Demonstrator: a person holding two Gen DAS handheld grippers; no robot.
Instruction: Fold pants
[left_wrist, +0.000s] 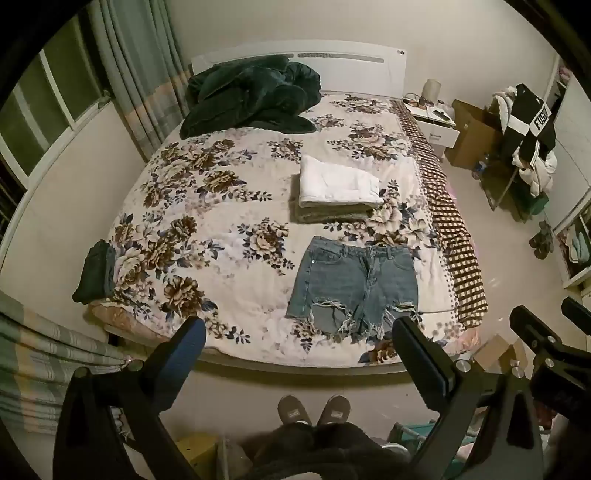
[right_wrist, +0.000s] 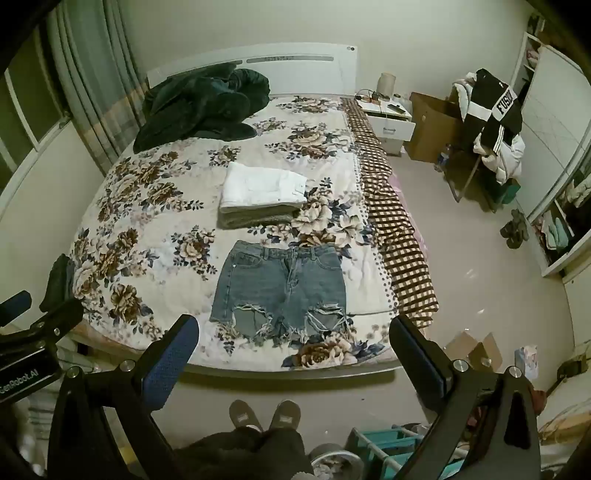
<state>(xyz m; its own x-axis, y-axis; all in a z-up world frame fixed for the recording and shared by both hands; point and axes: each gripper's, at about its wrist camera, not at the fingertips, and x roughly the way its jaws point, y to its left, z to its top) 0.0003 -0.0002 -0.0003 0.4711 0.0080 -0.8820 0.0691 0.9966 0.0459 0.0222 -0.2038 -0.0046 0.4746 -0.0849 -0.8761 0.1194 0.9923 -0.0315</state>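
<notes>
Both grippers, left (left_wrist: 297, 338) and right (right_wrist: 293, 336), fingers spread and empty above denim shorts (right_wrist: 282, 290) lying flat near bed (right_wrist: 155, 218) foot; fold unstarted, next likely gripping one side edge.

Between you and the denim shorts (right_wrist: 282, 290) only the bed's near edge (right_wrist: 295, 369) stands in the way; bare quilt lies open to their left. Just beyond their waistband a stack of folded white pants (right_wrist: 264, 190) blocks the reach. A dark heap (right_wrist: 201, 107) fills the far left corner, and dark folded clothes (left_wrist: 96, 271) sit at the left edge.
</notes>
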